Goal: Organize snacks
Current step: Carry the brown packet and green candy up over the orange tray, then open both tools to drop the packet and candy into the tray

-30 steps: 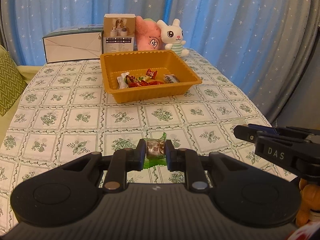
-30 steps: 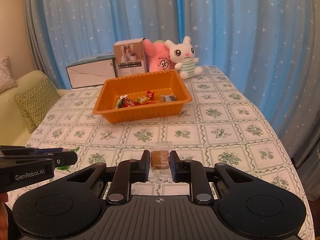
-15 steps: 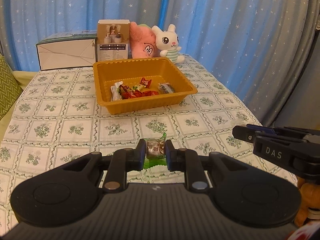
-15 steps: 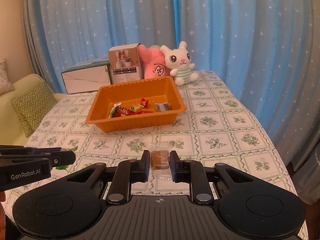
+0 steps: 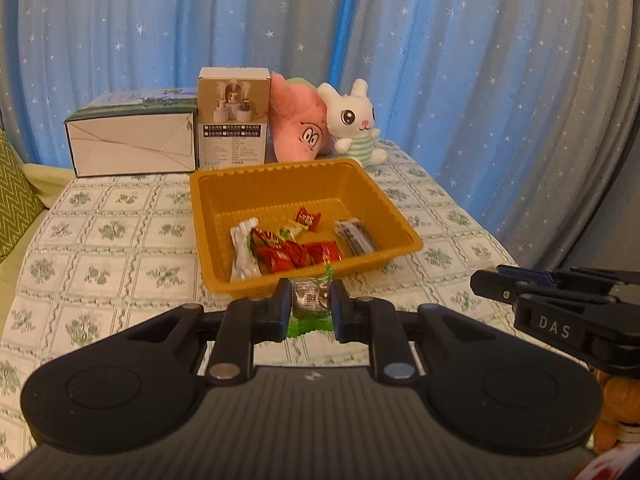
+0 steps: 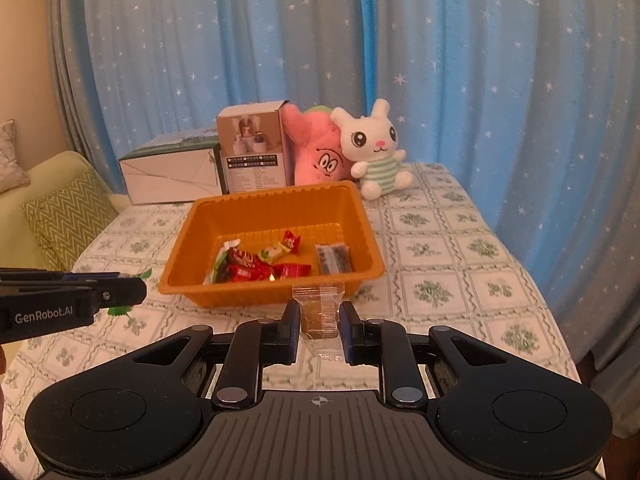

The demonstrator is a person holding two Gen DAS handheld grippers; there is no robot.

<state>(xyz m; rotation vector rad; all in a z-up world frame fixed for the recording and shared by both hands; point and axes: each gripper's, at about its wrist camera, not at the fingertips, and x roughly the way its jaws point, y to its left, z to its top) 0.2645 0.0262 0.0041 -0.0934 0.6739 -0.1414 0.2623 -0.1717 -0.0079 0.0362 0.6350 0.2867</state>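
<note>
A counter (image 6: 460,264) draped in a cloth printed with green flower squares fills the scene, backed by blue curtains (image 6: 480,80) dotted with white stars. Ahead of both tongs sits an orange plastic tray (image 6: 256,216), shallow and rectangular with ribbed walls and a rolled rim. Beyond the tray stand a white carton (image 6: 172,176), a taller printed box (image 6: 256,156), a pink plush toy (image 6: 316,156) and a white plush rabbit (image 6: 376,152).

Inside the tray lie crinkly red candy wrappers (image 6: 256,268), a yellow-green sweet (image 6: 274,252) and a dark striped packet (image 6: 334,258), gathered towards the wall nearest the tongs.

The left tongs (image 5: 311,304) are pinching a small candy in a green wrapper (image 5: 310,302), its twisted foil ends poking above and below the pads. The right tongs (image 6: 320,318) are pinching a brown biscuit in a clear sachet (image 6: 320,312), flat and squarish, with a crimped seal at the top. Both snacks hang just short of the tray's near rim.

To finish this step well, I judge each pair of tongs should travel forward past the rim until its snack is over bare tray floor, then lower before letting go, since light wrappers can cling to the pads or bounce off the rim. Releasing one at a time, with the two tongs kept apart, would likely avoid a collision.
</note>
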